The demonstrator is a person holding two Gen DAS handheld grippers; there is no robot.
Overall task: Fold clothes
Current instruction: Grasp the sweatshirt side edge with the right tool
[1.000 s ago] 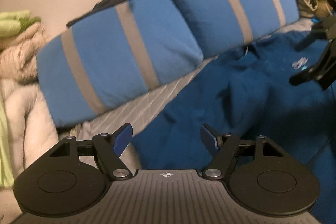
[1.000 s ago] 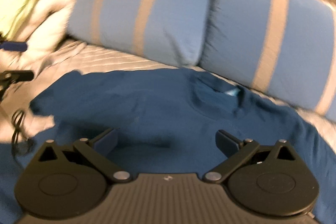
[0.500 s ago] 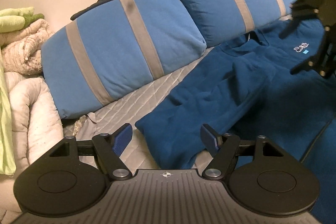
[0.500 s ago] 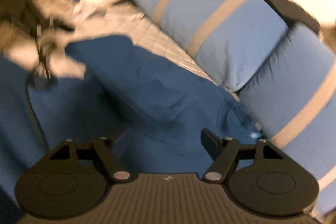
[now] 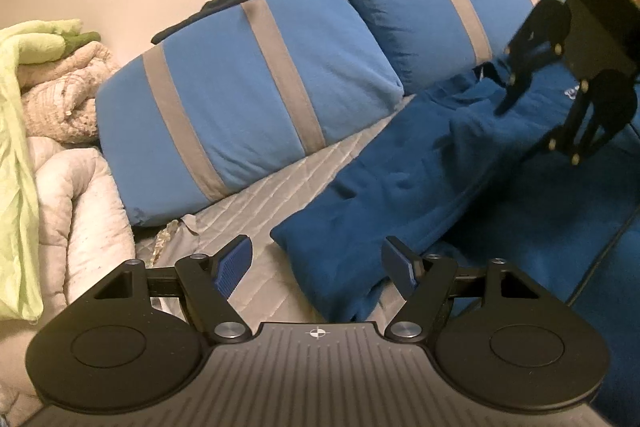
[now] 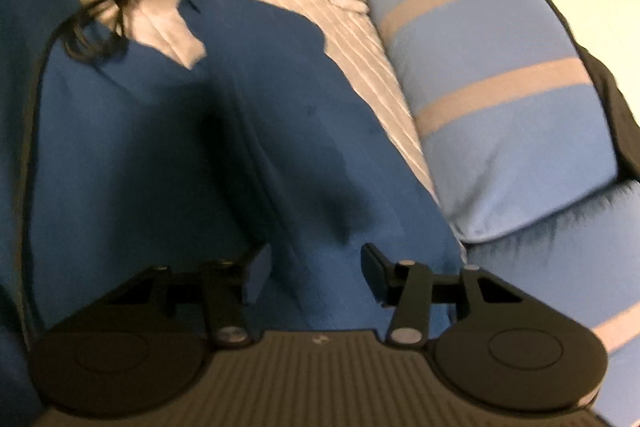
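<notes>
Navy fleece sweatshirt (image 5: 460,163) bunches between the closing right gripper (image 6: 316,275), risking a multi-layer pinch, while the half-open, empty left gripper (image 5: 316,263) hovers at the sleeve's six o'clock end.

Two black handheld grippers
The left gripper (image 5: 316,261) has blue ribbed pads (image 5: 234,267), round discs, silver screws and a crosshair mark; the right gripper (image 6: 316,273) looks alike.

Left tongs (image 5: 316,261) gape, angled downward; right tongs (image 6: 316,273) (rolled sideways) are closing.
</notes>
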